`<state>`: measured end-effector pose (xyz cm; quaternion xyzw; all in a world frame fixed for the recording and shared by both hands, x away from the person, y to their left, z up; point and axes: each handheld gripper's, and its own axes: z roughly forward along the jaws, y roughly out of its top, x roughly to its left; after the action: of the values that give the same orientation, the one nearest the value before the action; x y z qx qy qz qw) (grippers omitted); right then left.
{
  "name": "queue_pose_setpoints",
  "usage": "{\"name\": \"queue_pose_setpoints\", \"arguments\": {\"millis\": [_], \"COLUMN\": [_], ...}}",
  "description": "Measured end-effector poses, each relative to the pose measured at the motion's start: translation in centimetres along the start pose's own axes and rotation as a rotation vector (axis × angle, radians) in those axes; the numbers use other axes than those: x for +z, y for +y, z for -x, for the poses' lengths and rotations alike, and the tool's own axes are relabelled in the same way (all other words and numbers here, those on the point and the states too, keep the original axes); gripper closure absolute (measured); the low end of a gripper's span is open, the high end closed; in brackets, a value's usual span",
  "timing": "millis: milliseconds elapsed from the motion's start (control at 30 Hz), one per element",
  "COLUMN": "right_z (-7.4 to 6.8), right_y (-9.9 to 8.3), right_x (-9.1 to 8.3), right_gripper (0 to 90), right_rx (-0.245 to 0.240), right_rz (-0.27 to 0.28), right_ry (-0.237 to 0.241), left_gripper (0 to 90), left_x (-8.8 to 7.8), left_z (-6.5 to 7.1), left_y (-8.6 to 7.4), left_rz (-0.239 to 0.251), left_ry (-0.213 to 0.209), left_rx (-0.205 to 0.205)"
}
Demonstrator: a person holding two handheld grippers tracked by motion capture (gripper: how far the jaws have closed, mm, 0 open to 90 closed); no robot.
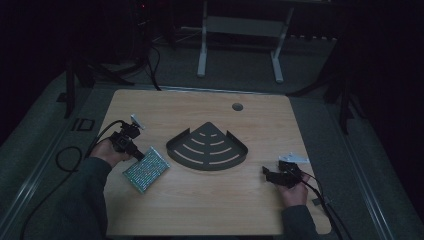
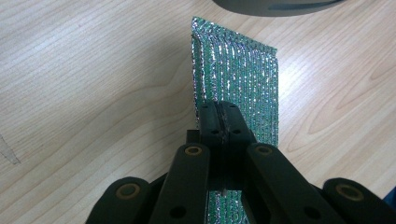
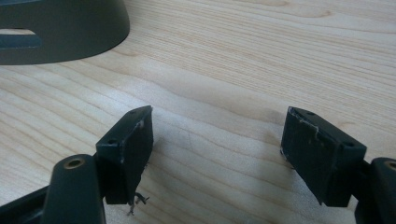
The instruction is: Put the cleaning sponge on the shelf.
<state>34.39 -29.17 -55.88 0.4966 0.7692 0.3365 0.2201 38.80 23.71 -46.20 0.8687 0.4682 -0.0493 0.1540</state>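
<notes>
Left tool (image 2: 219, 122) is pinched tight on the near edge of the glittery green pad (image 2: 238, 79), which sticks out ahead of it, over the bench (image 2: 93, 93). Pad looks thin, light, floppy, probably scratchy rather than slick; edge pinch seems fine. Right tool (image 3: 217, 140) gapes wide, empty, the dark slotted tray (image 3: 60, 28) ahead-left.

The high view looks forward and down from above the person's side, far off, taking in the whole table (image 1: 200, 200). Each gripper view sits close behind its own jaws, facing the tabletop past them; both share the dark shelf (image 3: 60, 28) rim ahead.
</notes>
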Motion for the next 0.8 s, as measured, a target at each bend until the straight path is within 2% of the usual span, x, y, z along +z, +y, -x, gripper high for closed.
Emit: {"name": "queue_pose_setpoints", "arguments": {"millis": [267, 600, 800], "right_z": [0.0, 0.0, 0.0], "right_y": [0.0, 0.0, 0.0], "right_x": [0.0, 0.0, 0.0], "right_gripper": [24.6, 24.6, 24.6], "right_rx": [0.001, 0.001, 0.002], "right_rz": [0.0, 0.0, 0.0], "right_ry": [0.0, 0.0, 0.0], "left_gripper": [90.0, 90.0, 90.0], "left_x": [-1.0, -2.5, -3.3], "left_z": [0.2, 0.4, 0.7], "left_y": [0.3, 1.0, 1.6], "left_rz": [0.014, 0.031, 0.06], "left_ry": [-0.002, 0.016, 0.034], "left_rx": [0.005, 0.019, 0.019]}}
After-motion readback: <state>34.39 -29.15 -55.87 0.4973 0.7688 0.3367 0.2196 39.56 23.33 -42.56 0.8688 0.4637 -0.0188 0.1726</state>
